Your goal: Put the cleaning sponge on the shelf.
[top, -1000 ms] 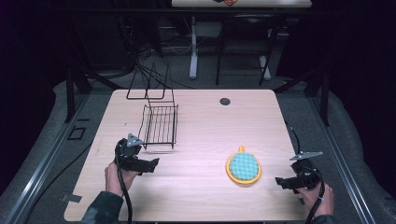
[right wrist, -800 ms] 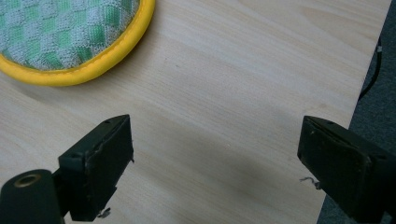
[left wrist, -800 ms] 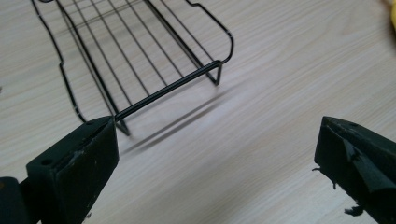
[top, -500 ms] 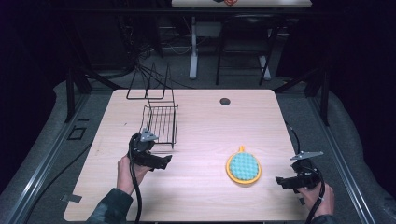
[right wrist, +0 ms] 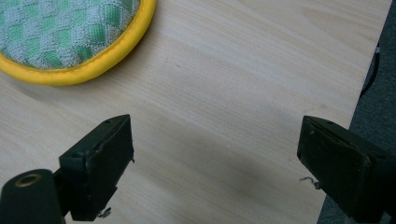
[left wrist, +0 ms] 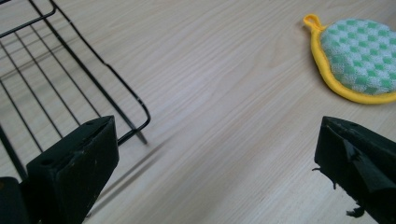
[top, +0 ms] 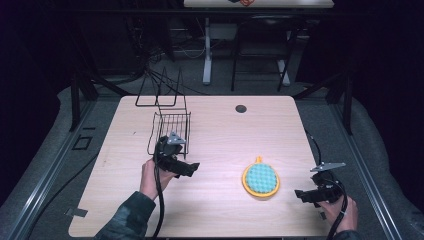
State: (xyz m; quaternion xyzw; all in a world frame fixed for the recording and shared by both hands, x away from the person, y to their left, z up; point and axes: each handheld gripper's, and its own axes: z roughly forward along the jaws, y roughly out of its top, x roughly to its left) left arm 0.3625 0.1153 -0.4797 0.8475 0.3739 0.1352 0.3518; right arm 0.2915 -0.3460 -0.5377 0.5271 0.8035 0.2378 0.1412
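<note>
A round green-checked pot holder with a yellow rim (top: 260, 179) lies flat on the wooden table (top: 225, 135), right of centre. My left gripper (top: 192, 168) hovers open just in front of a black wire rack (top: 170, 131), its jaws pointing right toward the pot holder (left wrist: 358, 59). The rack's corner (left wrist: 70, 84) shows beside the left jaw in the left gripper view. My right gripper (top: 299, 194) is open near the table's front right corner, jaws pointing left, with the pot holder's edge (right wrist: 70, 37) just beyond them. Nothing sits between either pair of jaws.
A second black wire frame (top: 160, 90) stands at the table's back left edge. A small dark round grommet (top: 241, 108) sits near the back centre. The table's right edge (right wrist: 359, 93) runs close beside my right gripper. Dark floor and table legs lie beyond.
My left gripper has moved forward and to the right, from the table's left side to just in front of the wire rack. The right gripper and pot holder stay put.
</note>
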